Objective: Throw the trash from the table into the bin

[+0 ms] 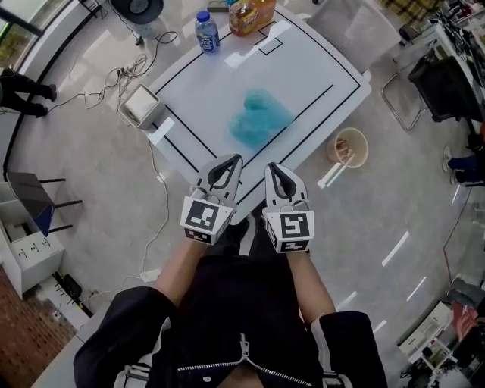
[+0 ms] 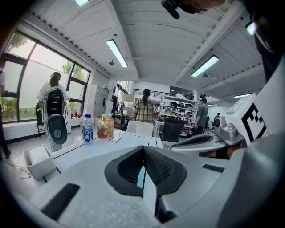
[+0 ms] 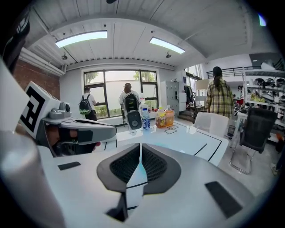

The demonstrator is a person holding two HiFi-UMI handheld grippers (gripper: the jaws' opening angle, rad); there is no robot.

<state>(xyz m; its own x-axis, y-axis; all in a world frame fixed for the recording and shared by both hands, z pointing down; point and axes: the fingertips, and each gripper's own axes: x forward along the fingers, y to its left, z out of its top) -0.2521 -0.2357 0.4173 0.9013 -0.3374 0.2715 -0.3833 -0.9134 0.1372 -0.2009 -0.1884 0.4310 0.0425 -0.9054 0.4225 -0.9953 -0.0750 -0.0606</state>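
Left gripper [image 1: 231,164]: jaws closed, tips meeting, nothing held. The left gripper view [image 2: 143,149] confirms this; only a thin blue sliver of the table scene shows behind the seam.

Right gripper [image 1: 273,168]: jaws closed, tips together, nothing held. The right gripper view [image 3: 140,147] shows the same contact line.

Both grippers are held side by side, near each other but apart, in front of the person's body. Both point toward 12 o'clock at the near corner of the table [image 1: 318,72].

Task item: the blue trash [image 1: 258,117] is a crumpled, translucent wad. It lies on the table top at 12 o'clock from the grippers, near the table's near edge and clear of both grippers.

Bins:
- A white square bin [image 1: 140,106] stands on the floor against the table edge, at 10 o'clock from the grippers. It also shows in the left gripper view [image 2: 39,159].
- A round bin [image 1: 348,148] stands on the floor at 2 o'clock from the grippers, just off the table edge, with some scraps inside.

Other table contents: a water bottle [image 1: 206,31] and orange drink bottles [image 1: 251,15] stand upright at the far end of the table, at 12 o'clock beyond the blue trash and well apart from it.
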